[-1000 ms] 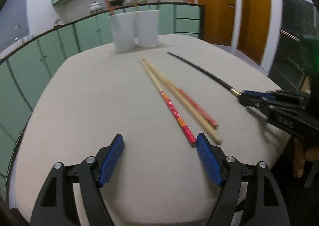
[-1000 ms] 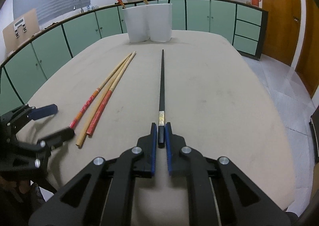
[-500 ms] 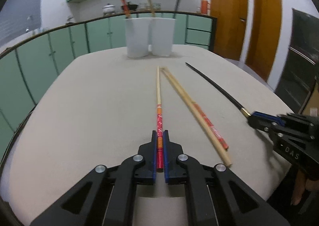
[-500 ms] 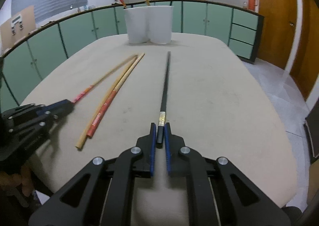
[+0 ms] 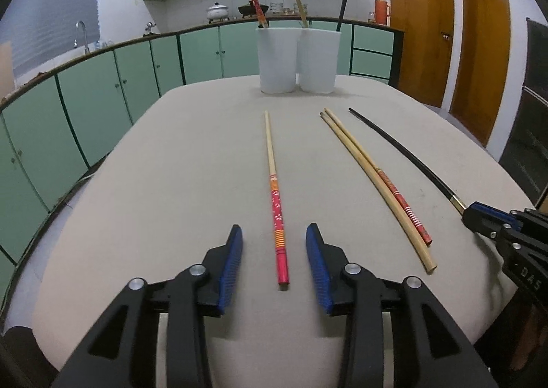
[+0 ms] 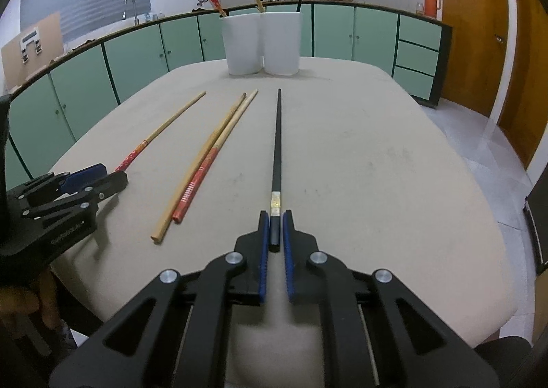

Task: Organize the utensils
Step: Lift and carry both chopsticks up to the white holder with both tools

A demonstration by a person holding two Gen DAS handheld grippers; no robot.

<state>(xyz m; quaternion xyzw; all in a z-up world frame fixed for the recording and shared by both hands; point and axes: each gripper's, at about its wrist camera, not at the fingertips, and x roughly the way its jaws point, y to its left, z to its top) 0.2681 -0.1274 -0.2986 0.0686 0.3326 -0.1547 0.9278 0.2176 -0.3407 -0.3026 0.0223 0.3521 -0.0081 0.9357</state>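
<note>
A red-handled chopstick [image 5: 275, 196] lies on the beige table [image 5: 171, 182], its red end between the fingers of my left gripper [image 5: 274, 237], which is open and not touching it. It also shows in the right wrist view [image 6: 161, 131]. My right gripper [image 6: 275, 227] is shut on the end of a black chopstick [image 6: 276, 141], which lies flat on the table; the same chopstick shows in the left wrist view [image 5: 400, 151]. Two more chopsticks, a plain one [image 5: 370, 182] and a red-striped one [image 5: 404, 206], lie side by side between them.
Two white holders [image 5: 276, 59] [image 5: 318, 60] stand together at the table's far end, with chopsticks sticking up from them. Green cabinets run along the left and back. Wooden doors are at the right.
My left gripper was open beside the chopsticks, then shut on the red-handled one, and is now open around it; that chopstick lies apart to the left. The right gripper stays shut on the black chopstick.
</note>
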